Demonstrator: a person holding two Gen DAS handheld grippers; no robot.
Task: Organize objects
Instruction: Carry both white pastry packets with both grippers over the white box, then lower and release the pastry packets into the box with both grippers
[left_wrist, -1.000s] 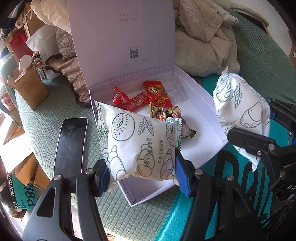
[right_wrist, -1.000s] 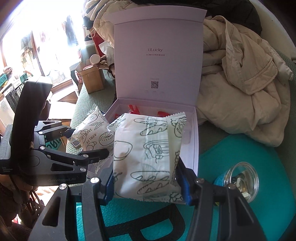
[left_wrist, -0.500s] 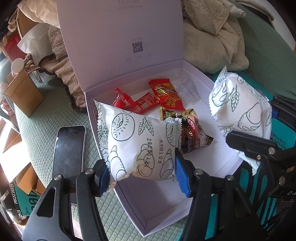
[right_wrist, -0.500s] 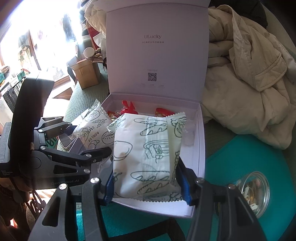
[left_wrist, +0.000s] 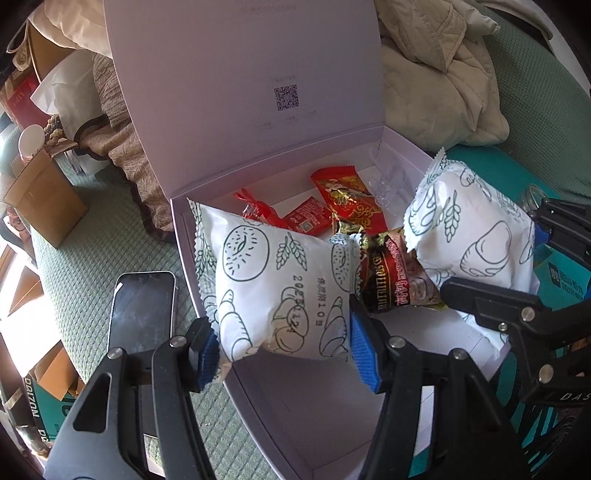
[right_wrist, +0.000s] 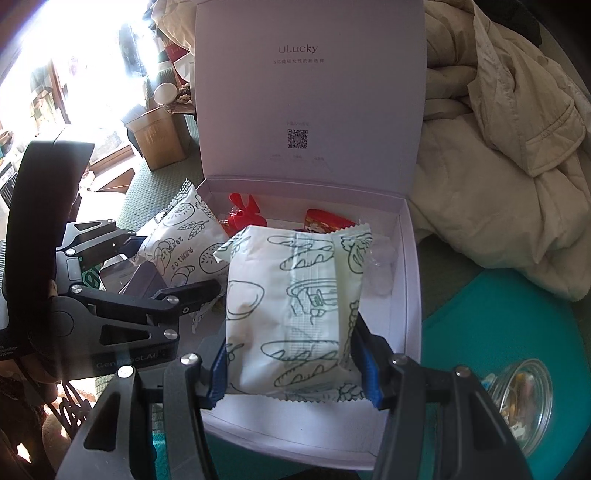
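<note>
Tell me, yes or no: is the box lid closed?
No, the box lid stands upright and open, showing candy wrappers inside the box.

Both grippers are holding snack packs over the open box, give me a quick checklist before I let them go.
1. Left gripper clamped on its snack pack: ok.
2. Right gripper clamped on its snack pack: ok.
3. Box lid upright and out of the way: ok.
4. Bare floor in the box under the left pack: ok, the near part is free.
5. Candy wrappers clear of the drop spots: not ok, a dark red wrapper sits between the two packs.
6. Phone outside the box, beside its left wall: ok.
</note>
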